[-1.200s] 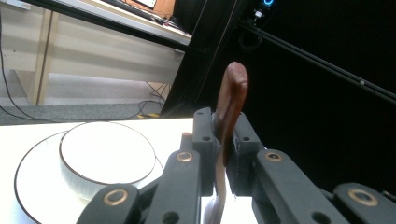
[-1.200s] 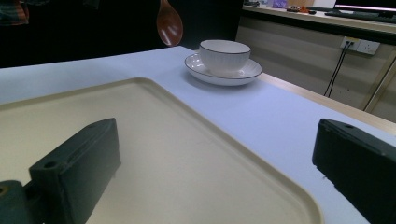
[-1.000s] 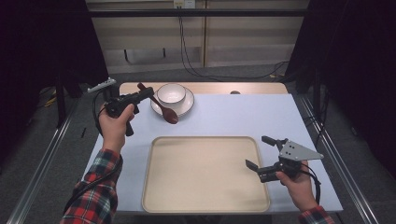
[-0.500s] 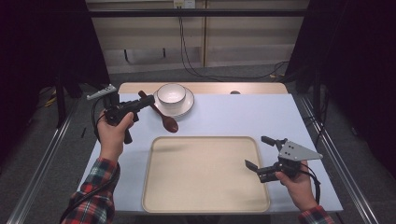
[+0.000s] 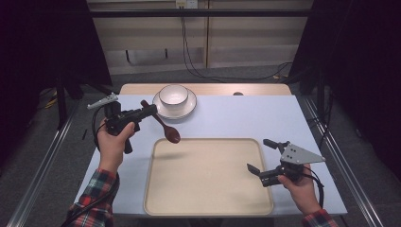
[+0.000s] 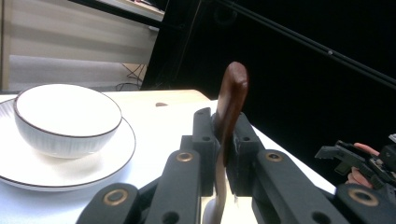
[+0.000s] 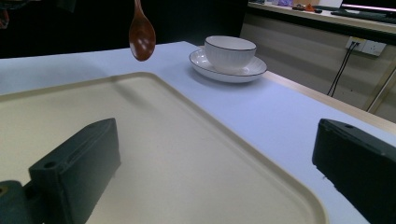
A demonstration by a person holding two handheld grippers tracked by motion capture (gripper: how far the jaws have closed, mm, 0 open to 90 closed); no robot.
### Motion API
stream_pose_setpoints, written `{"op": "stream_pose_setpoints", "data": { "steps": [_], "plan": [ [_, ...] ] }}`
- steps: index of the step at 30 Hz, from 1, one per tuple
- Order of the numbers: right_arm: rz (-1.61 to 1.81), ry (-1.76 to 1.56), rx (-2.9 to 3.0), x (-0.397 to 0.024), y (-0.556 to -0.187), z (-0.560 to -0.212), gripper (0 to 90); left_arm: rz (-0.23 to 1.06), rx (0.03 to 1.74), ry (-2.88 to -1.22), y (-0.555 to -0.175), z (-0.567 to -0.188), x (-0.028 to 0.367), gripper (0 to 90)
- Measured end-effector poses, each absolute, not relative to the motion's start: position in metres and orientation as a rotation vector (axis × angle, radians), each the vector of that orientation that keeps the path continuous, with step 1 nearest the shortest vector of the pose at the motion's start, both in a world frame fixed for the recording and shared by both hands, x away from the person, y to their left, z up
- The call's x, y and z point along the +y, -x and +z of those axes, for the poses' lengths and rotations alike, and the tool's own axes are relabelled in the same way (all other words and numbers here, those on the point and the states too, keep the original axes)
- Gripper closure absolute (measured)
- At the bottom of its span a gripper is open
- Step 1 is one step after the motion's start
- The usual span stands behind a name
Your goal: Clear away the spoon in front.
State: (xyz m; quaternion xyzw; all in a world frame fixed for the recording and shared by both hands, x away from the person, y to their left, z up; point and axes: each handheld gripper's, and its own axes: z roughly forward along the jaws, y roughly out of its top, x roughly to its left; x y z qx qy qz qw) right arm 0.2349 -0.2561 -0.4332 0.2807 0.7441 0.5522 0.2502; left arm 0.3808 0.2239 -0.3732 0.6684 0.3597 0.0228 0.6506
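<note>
Step in hand, as I read it: carrying the wooden spoon (image 5: pixel 163 126) from the bowl side over to the tray (image 5: pixel 208 208). The left gripper (image 5: pixel 147 110) has its jaws clamped on the spoon's handle, near the upper end. From the left gripper view the handle (image 6: pixel 229 107) runs up between the two black jaws, pinched tight, w/ its rounded tip poking above them. The spoon bowl hangs down and out, toward the tray.

From the high view the spoon head sits just off the tray's far-left corner, in the air, not touching the bench (image 5: pixel 236 118). The right gripper view backs that up: the spoon (image 7: pixel 141 36) dangles above the bench near the tray's far rim. Whether it's past the rim or just short of it is hard to call from here, prob. just short.

The right gripper (image 5: pixel 267 156) waits over the tray's right edge, jaws wide apart, nothing between them.

The white bowl (image 5: pixel 173 94) on its saucer (image 5: pixel 187 109) stays at the back of the bench, well apart from the tray.

Next move, I'd say: bring the left hand a bit further in over the tray, lower till the spoon head rests on the tray floor, lay the handle flat, then let the jaws open. Needs care w/ the tilt, as the spoon could swing or skid against the raised rim.
</note>
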Motion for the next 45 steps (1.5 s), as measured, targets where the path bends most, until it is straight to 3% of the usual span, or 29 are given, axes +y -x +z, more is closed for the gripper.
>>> {"op": "stream_pose_setpoints", "data": {
  "steps": [45],
  "plan": [
    [1.494, -0.729, 2.04, -0.257, -0.234, -0.433, 0.5, -0.023, 0.721, -1.61, -0.348, -0.387, 0.207, 83.7]
  ]
}}
